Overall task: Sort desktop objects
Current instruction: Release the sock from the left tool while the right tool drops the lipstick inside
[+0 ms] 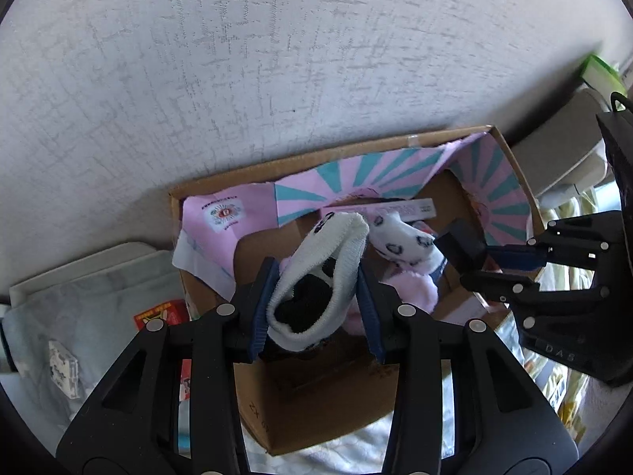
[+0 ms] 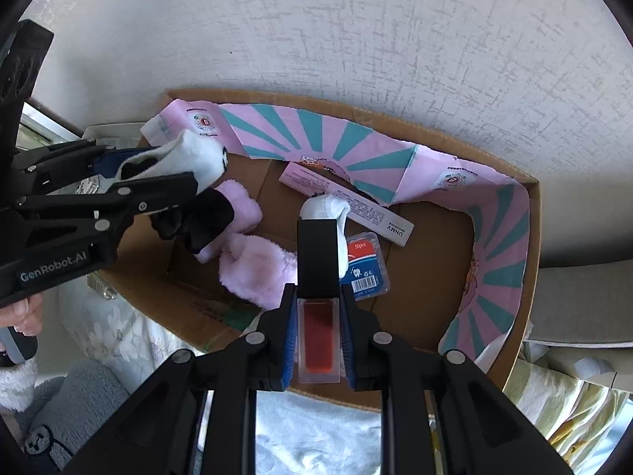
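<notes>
A pale textured wall [image 1: 277,59] with a faint crosshatch pattern fills the upper half of both views. In the left wrist view, a grey-white slab [image 1: 565,146] runs along its base at the right, with something green [image 1: 601,67] blurred above it. In the right wrist view, white cloth [image 2: 316,427] lies at the bottom, floral fabric [image 2: 114,332] at lower left, and yellow-striped fabric [image 2: 569,403] at lower right.

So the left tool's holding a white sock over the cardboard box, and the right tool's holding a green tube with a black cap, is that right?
Not quite: the tube in the right tool is red, not green, as the right wrist view shows. The rest holds: the left tool grips the white sock over the cardboard box.
</notes>
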`<action>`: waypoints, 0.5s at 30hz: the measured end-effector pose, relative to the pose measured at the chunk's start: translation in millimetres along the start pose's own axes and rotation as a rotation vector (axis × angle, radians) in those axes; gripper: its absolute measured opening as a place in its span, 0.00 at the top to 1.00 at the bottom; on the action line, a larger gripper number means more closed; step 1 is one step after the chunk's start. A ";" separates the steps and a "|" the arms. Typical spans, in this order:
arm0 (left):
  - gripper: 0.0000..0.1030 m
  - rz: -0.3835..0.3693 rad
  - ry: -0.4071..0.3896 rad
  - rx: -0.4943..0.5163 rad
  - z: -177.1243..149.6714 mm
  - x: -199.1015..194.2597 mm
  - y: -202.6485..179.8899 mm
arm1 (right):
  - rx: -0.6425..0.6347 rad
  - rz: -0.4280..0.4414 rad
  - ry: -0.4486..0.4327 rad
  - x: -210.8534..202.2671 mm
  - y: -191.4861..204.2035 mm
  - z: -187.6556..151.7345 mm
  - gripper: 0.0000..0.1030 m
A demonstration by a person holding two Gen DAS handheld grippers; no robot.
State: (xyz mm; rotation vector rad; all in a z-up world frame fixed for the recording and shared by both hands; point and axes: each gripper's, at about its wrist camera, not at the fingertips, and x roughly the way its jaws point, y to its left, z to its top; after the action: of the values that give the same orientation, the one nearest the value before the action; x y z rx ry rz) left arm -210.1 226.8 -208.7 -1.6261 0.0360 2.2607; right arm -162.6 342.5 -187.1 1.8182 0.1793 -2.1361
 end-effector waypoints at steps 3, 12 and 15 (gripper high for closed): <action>0.65 0.000 -0.001 0.008 1.1 2.0 -2.8 | -0.023 -0.013 0.016 6.6 1.9 4.2 0.82; 0.65 0.006 -0.001 0.016 2.1 5.2 -6.7 | -0.041 -0.007 0.027 12.5 3.4 7.1 0.82; 0.65 0.009 -0.002 0.021 2.8 4.6 -7.6 | -0.044 -0.007 0.024 10.9 3.4 7.4 0.82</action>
State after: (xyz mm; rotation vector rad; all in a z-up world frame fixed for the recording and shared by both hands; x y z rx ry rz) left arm -211.6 235.8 -210.6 -1.6157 0.0665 2.2614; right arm -169.9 335.3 -196.0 1.8218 0.2365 -2.0984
